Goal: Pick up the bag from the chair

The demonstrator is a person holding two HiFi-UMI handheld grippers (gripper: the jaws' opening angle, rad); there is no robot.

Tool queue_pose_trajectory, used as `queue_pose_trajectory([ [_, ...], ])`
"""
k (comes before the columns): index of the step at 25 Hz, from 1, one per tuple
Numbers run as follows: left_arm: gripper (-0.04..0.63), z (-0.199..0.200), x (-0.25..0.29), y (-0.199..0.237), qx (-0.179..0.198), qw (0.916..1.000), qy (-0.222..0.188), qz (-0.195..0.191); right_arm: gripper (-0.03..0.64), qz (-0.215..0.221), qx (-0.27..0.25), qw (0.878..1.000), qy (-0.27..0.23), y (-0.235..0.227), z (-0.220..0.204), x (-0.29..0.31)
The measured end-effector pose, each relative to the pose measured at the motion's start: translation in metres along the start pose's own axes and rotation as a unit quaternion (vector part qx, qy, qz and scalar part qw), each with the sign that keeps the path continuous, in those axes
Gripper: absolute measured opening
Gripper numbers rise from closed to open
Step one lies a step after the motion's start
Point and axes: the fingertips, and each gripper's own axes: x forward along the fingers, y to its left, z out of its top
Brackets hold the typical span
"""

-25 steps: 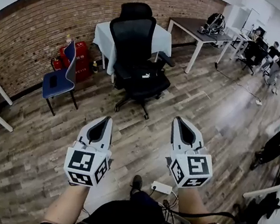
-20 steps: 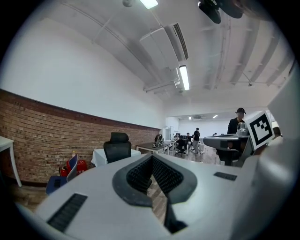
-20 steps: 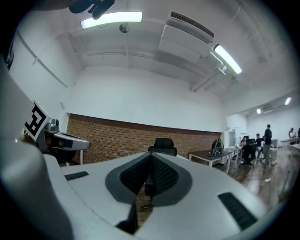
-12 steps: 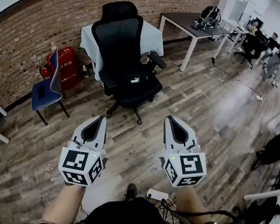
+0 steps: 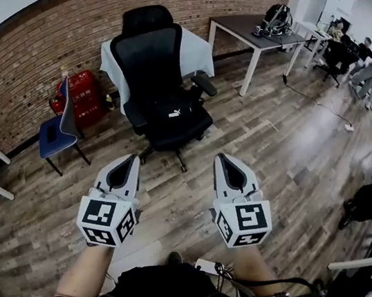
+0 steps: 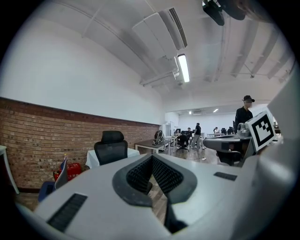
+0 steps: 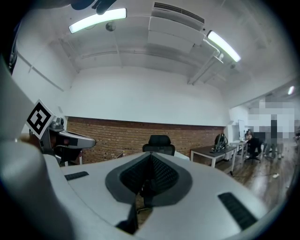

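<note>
The only print is a small white logo on the black bag (image 5: 182, 109) on the office chair (image 5: 146, 47), at twelve o'clock from the tongs, and it is too small to read. The cubes on the left tongs (image 5: 130, 161) and right tongs (image 5: 225, 163) bear square black-and-white coded markers.

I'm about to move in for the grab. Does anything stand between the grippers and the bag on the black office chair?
Nothing visible does. Only bare wood floor lies between the left gripper, the right gripper and the bag, which sits in the open on the chair.

Wood floor (image 5: 298, 148), office chair (image 5: 147, 61), bag (image 5: 173, 107) on seat
</note>
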Motion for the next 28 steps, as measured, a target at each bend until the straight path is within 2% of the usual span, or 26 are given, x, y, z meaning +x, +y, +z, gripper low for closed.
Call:
queue_pose_trajectory([
  [8,0.003,0.001,0.024,-0.011,0.009,0.9999,0.002,-0.012,0.018,-0.004,0.011,1.000,-0.008,-0.026,-0.004,0.012],
  [12,0.003,0.002,0.038,-0.003,0.007,0.9999,0.004,-0.007,0.018,-0.013,0.014,1.000,-0.006,-0.034,-0.005,0.020],
  [17,0.003,-0.005,0.060,0.003,-0.003,0.9998,0.001,-0.021,0.018,-0.023,0.007,1.000,-0.001,-0.042,-0.009,0.034],
  [28,0.004,-0.003,0.147,0.039,-0.016,0.9981,-0.013,-0.058,0.018,-0.043,-0.009,0.999,0.014,-0.070,-0.006,0.114],
])
